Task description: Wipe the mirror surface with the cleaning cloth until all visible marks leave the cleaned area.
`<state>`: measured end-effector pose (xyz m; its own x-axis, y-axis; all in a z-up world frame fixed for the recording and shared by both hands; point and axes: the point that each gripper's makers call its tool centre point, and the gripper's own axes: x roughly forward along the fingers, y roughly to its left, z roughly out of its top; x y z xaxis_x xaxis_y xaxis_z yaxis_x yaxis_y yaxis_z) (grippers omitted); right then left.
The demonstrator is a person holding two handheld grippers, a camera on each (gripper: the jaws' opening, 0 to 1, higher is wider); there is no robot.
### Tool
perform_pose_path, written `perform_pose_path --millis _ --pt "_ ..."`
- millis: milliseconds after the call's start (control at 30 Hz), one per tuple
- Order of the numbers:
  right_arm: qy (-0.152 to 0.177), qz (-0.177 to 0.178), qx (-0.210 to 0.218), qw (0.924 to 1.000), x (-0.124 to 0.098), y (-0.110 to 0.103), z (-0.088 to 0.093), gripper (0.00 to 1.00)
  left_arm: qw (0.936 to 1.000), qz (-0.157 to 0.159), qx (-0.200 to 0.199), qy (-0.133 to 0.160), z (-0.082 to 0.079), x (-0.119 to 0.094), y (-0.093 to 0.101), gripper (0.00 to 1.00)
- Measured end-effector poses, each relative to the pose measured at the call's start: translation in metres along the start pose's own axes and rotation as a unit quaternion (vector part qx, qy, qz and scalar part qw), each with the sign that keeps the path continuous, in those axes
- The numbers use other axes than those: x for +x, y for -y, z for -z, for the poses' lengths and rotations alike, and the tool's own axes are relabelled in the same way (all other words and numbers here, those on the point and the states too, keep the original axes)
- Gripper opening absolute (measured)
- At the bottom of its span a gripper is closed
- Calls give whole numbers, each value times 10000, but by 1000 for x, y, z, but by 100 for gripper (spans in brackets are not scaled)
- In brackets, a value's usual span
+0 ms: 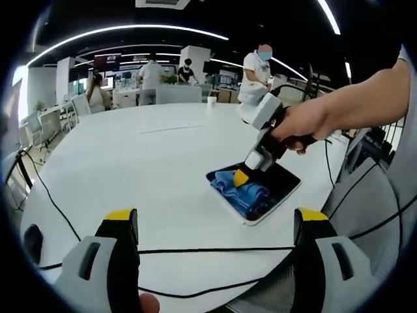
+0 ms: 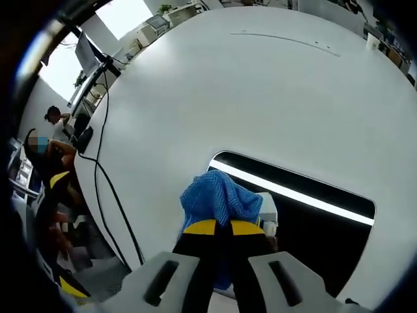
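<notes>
Mirror lay flat on the big white round table, a rectangular slab with a pale frame, placed toward the table's edge on the person's side. In the right gripper view the mirror read dark, with one bright ceiling-light strip reflected across it.

Table was the largest thing in view and serves as landmark. Black cables ran along its near edge; another cable curved over its rim in the right gripper view. A small white cup stood near the table's far edge. Past that far edge: several people standing, desks, monitors.

No container on the table held anything that I could make out; whether the cup had contents could not be told.

Blue cleaning cloth sat bunched on the mirror's glass, toward the end of the mirror nearer the table's centre. In the right gripper view the cloth rose in a crumpled peak just beyond the yellow fingertips.

Right gripper: jaws drawn together, yellow tips almost meeting, pinching the cloth and pressing it down on the mirror. In the left gripper view that same gripper came in from the right, held by a hand.

Left gripper: jaws spread wide, nothing between them, held over the table's near edge, well apart from the mirror.
</notes>
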<state>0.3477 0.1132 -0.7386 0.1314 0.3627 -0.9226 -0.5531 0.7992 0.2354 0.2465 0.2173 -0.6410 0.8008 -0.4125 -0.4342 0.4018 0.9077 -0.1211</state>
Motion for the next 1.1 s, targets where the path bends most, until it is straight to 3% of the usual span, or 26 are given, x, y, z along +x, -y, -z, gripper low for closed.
perform_pose_path --millis 600,1100 --pt "40 39 44 10000 -10 30 11 0 10000 59 69 32 2 10 13 99" --pt "124 92 136 9998 -16 65 20 0 9996 16 212 -183 14 16 21 99"
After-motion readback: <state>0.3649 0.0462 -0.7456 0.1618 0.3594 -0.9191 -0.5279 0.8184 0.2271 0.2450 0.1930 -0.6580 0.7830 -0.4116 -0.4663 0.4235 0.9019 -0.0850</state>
